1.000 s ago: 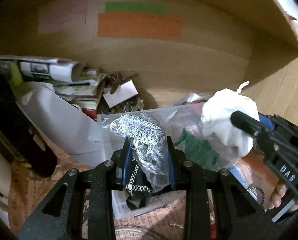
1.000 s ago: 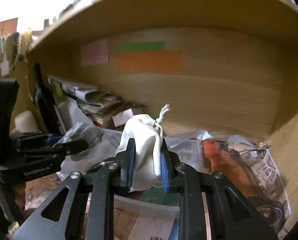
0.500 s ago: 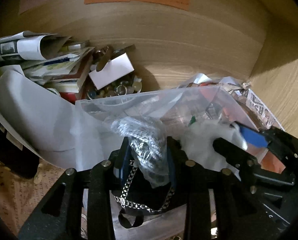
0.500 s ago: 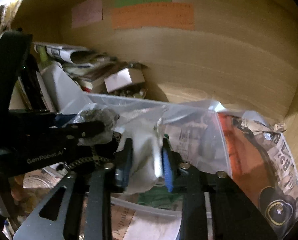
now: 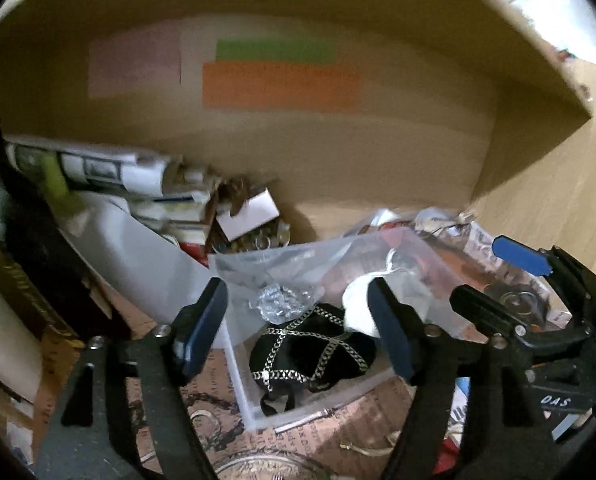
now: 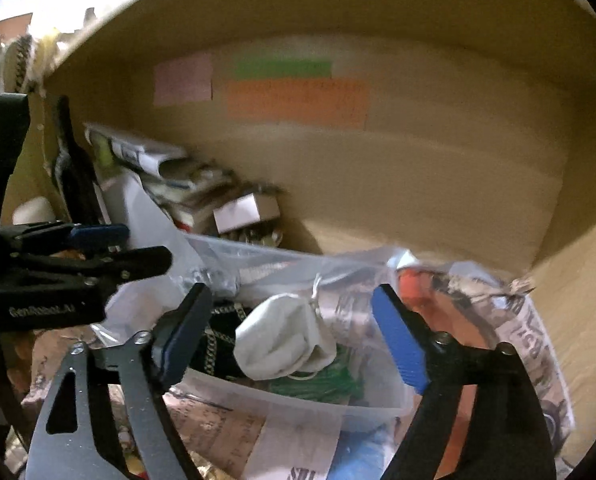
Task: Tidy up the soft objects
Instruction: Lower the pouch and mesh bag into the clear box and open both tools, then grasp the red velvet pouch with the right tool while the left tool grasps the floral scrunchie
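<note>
Both grippers' fingers spread and empty: white drawstring pouch [image 6: 283, 338] lies in the clear plastic bin [image 5: 241, 392] at 12 o'clock between the right gripper [image 6: 293, 340] fingers, long axis 10-to-4; left gripper [image 5: 298, 328] nearer the black chain-trimmed pouch [image 5: 310, 352].

White drawstring pouch [image 6: 283, 338] slumped in clear bin [image 5: 243, 390], right of black chain-wrapped pouch [image 5: 312, 350]; green bundle [image 6: 324, 384] just beneath.
</note>
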### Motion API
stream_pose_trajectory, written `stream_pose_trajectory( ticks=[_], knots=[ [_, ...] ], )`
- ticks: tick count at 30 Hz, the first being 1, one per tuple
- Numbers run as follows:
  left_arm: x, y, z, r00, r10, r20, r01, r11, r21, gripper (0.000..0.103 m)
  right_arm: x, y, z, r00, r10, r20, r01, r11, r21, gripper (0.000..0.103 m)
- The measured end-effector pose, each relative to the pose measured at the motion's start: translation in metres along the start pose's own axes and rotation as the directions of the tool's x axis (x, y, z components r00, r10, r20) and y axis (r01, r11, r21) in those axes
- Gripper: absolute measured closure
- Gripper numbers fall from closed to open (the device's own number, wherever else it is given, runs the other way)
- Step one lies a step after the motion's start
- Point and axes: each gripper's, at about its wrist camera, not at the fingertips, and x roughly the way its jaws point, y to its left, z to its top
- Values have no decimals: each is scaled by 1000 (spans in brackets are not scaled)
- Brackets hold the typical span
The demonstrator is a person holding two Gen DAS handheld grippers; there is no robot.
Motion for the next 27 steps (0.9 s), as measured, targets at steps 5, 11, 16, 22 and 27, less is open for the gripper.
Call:
stream_pose_trajectory(
  ticks=[5,11,16,22,27],
  knots=[
    [-32,2,-13,999,1,45,-1,1000,8,7,-29,5,-4,999,3,40,-2,1000,-8,19],
    [-46,2,-45,1000,13,6,-13,999,38,4,-47,11,-28,1000,19,17,-19,1000,6,18],
    [-45,2,-75,998,9,-69,-7,1000,29,4,-56,16,-55,997,65,-33,-63,997,41,18],
    [-45,3,-113,989,23,-147,-22,1000,14,4,-62,27,-89,989,97,-110,-90,994,69,18],
    [-47,8,-137,981,17,-195,-21,1000,-18,4,-67,33,-114,977,128,-168,-112,988,106,18]
  ],
)
